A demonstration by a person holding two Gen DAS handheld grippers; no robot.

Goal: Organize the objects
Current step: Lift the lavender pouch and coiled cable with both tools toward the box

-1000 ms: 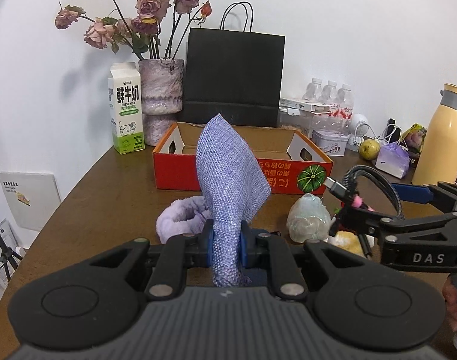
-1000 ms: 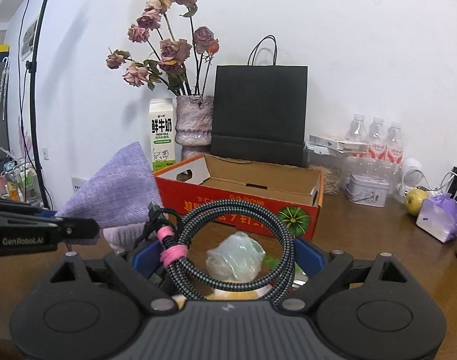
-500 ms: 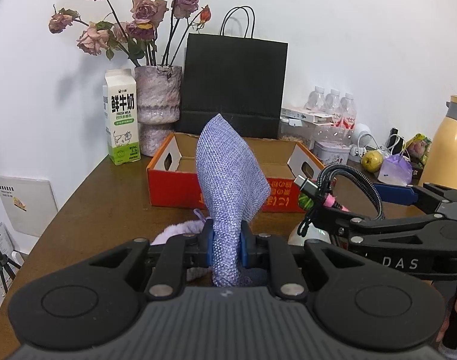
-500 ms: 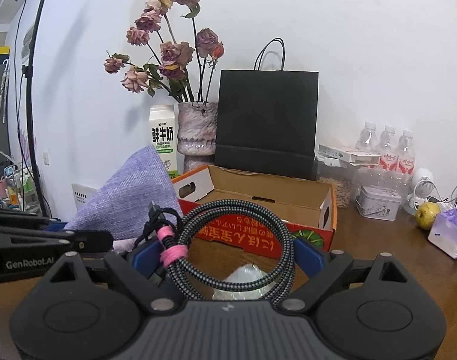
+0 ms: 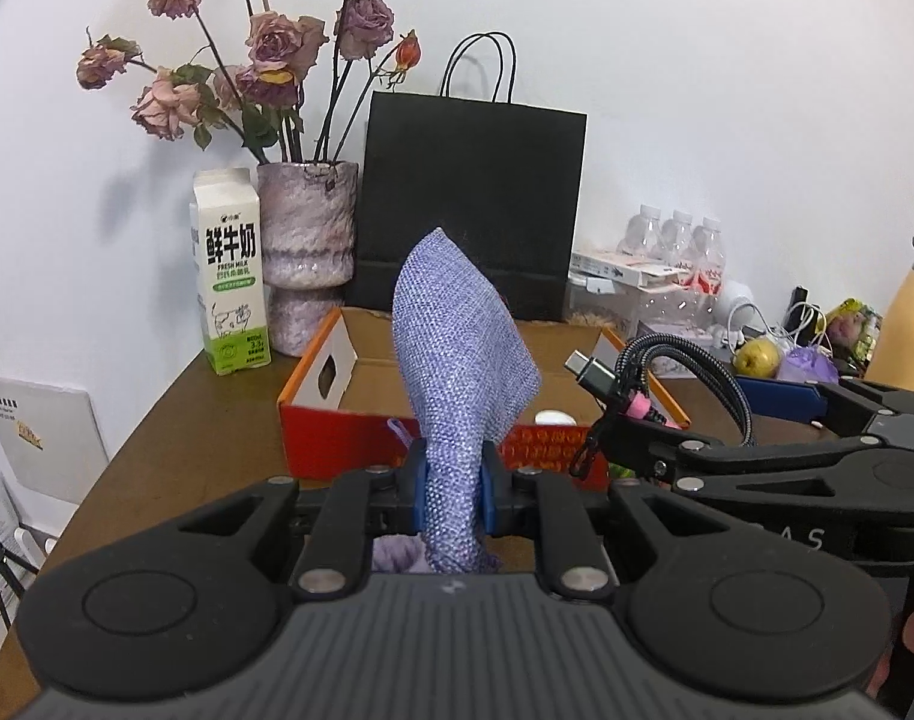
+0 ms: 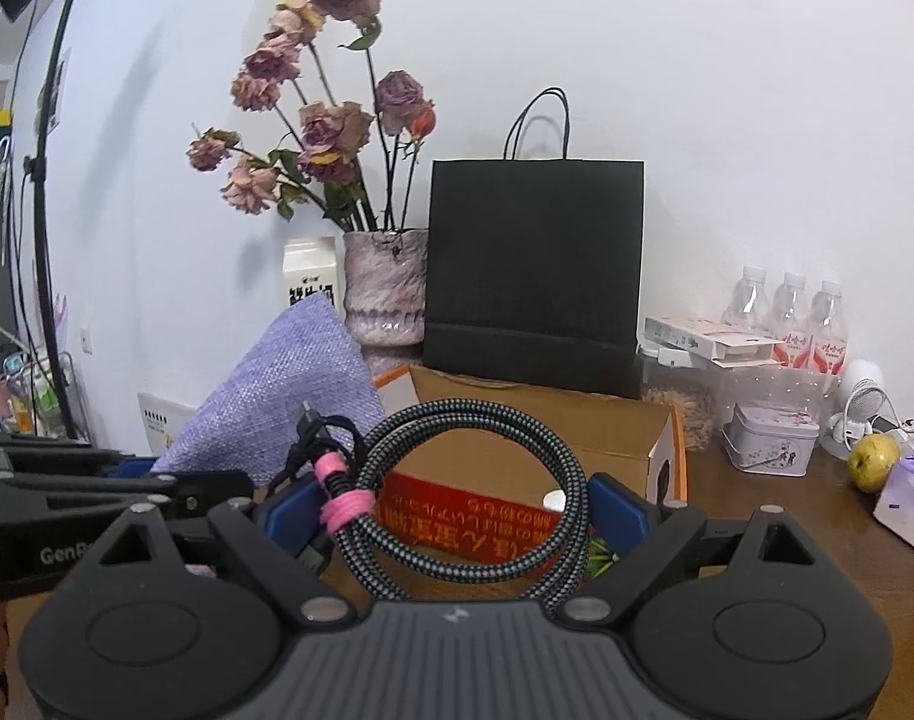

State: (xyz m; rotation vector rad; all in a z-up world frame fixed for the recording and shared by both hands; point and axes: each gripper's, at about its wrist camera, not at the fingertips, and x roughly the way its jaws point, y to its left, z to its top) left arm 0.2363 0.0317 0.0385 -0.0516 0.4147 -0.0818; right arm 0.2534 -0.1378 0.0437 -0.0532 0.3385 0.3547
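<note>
Left fingers (image 5: 417, 495): blue pads pressed together on the lower end of a lilac woven pouch (image 5: 457, 372), which stands up between them.
Left gripper (image 5: 453, 498): clamped on the pouch, held just in front of the red cardboard box (image 5: 336, 441).
Right fingers (image 6: 616, 513): spread wide, each blue pad bearing against an opposite side of a coiled braided cable (image 6: 475, 498).
Right gripper (image 6: 450, 516): holds the coil upright, just in front of the box and level with the left gripper.
Cable detail: pink tie (image 6: 339, 507) binds the coil on its left side; one plug (image 5: 586, 369) projects toward the box.
Box: open at the top, on the brown table (image 5: 174, 420), red front wall facing both grippers.
Behind the box: black paper bag (image 5: 472, 210) with handles, against the white wall.
Left of the bag: mottled vase (image 5: 306, 252) of dried roses, then a milk carton (image 5: 230, 276).
Right of the box: clear water bottles (image 6: 790, 315), a small tin (image 6: 769, 444), a pear (image 6: 874, 459).
</note>
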